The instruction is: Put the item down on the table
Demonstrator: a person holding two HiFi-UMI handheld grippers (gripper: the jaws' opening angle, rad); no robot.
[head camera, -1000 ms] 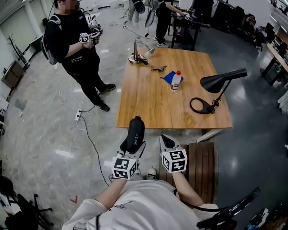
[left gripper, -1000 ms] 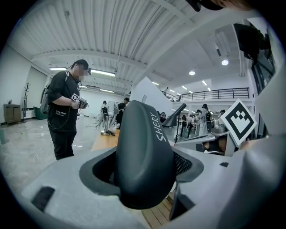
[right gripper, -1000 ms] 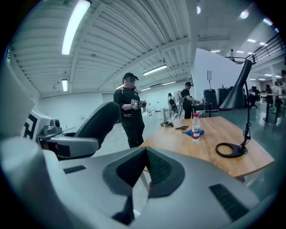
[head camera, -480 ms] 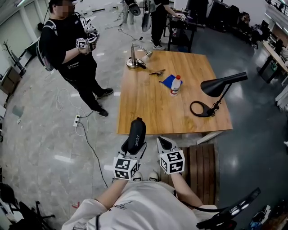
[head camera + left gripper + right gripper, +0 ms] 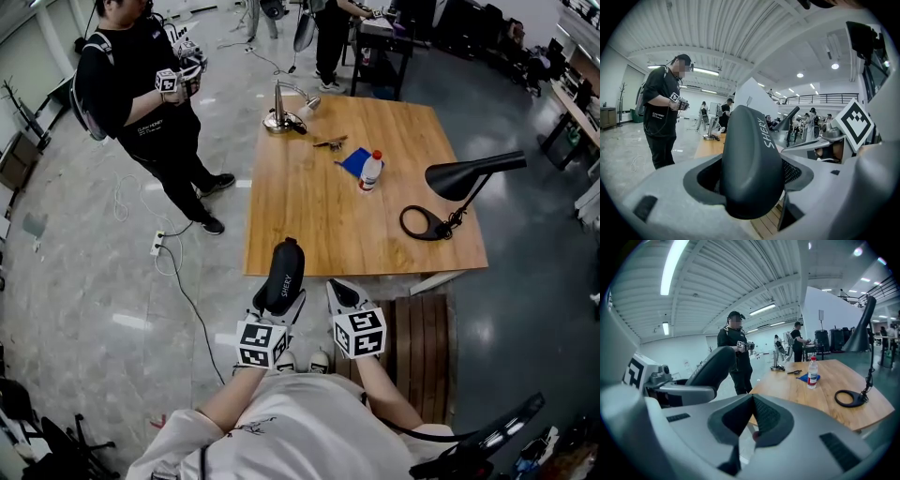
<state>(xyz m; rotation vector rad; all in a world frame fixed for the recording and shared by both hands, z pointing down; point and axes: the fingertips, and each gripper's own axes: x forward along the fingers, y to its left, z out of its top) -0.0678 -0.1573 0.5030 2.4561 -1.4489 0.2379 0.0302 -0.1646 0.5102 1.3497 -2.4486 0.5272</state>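
Observation:
A black oblong case (image 5: 284, 274) marked SHERY is clamped in my left gripper (image 5: 280, 298), which is shut on it. The case fills the left gripper view (image 5: 751, 164) and stands upright between the jaws. In the head view its far end reaches just over the near edge of the wooden table (image 5: 309, 211). My right gripper (image 5: 341, 294) hangs beside it to the right, shut with nothing in it; its pads (image 5: 765, 414) meet in the right gripper view, where the case (image 5: 712, 365) shows at left.
On the table stand a black desk lamp (image 5: 457, 190), a water bottle (image 5: 371, 170) on a blue cloth (image 5: 354, 161), a dark tool (image 5: 330, 143) and a silver lamp (image 5: 281, 108). A person (image 5: 141, 89) stands left of it. A slatted bench (image 5: 424, 342) lies below.
Both grippers have stayed close together, almost still. The case's far end now reaches slightly further over the table's near edge. The head view has shifted a little.

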